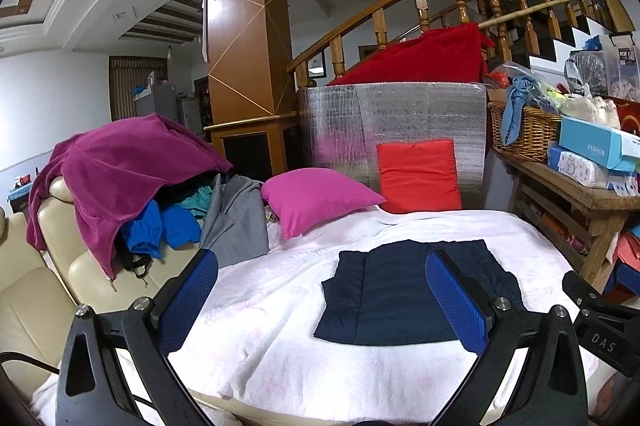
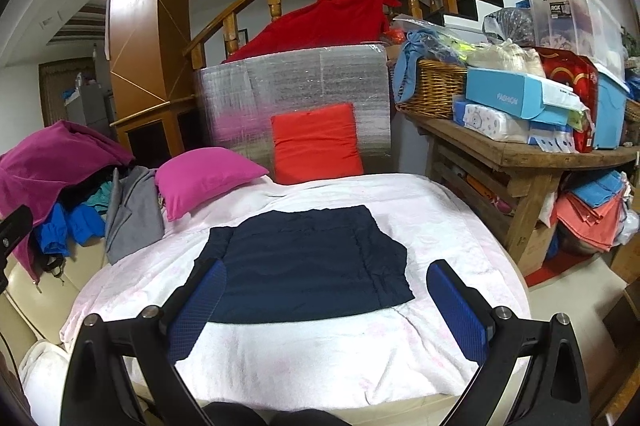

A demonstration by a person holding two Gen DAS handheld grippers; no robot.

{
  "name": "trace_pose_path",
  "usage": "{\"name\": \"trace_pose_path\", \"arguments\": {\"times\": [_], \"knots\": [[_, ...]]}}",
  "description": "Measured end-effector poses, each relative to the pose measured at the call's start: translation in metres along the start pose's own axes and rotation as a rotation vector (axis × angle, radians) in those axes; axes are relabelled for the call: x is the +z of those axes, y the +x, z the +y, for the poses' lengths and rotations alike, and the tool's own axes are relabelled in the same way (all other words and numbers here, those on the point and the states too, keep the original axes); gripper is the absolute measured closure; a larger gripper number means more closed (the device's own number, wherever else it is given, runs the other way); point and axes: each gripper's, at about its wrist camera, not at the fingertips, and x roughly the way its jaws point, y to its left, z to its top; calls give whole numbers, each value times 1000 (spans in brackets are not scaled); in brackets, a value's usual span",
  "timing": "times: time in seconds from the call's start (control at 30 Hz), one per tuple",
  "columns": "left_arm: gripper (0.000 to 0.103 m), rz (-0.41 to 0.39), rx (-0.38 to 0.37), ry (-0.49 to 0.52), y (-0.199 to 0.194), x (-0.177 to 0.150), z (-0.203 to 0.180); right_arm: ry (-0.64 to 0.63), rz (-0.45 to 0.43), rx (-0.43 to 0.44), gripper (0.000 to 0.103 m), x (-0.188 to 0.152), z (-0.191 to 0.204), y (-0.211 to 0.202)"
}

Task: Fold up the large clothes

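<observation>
A dark navy garment lies folded flat into a rough rectangle on the white blanket; it also shows in the right wrist view. My left gripper is open and empty, held above the blanket's near left part, short of the garment. My right gripper is open and empty, hovering over the garment's near edge without touching it. Part of the right gripper's body shows at the left view's right edge.
A pile of clothes under a magenta jacket sits on a cream sofa at left, with a grey garment. A pink pillow and a red cushion lie at the back. A cluttered wooden bench stands at right.
</observation>
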Motion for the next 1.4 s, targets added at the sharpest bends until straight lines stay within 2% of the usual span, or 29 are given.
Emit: {"name": "trace_pose_path", "arguments": {"times": [0.33, 0.67, 1.07, 1.4], "knots": [[0, 3, -20, -50, 22, -6, 33, -39, 1, -75, 1, 7, 22, 4], [0, 51, -8, -49, 49, -12, 53, -47, 20, -83, 1, 5, 50, 17], [0, 113, 5, -15, 87, -11, 32, -63, 80, -23, 1, 4, 67, 68], [0, 193, -12, 11, 123, -16, -8, -45, 147, -11, 1, -6, 46, 116]]}}
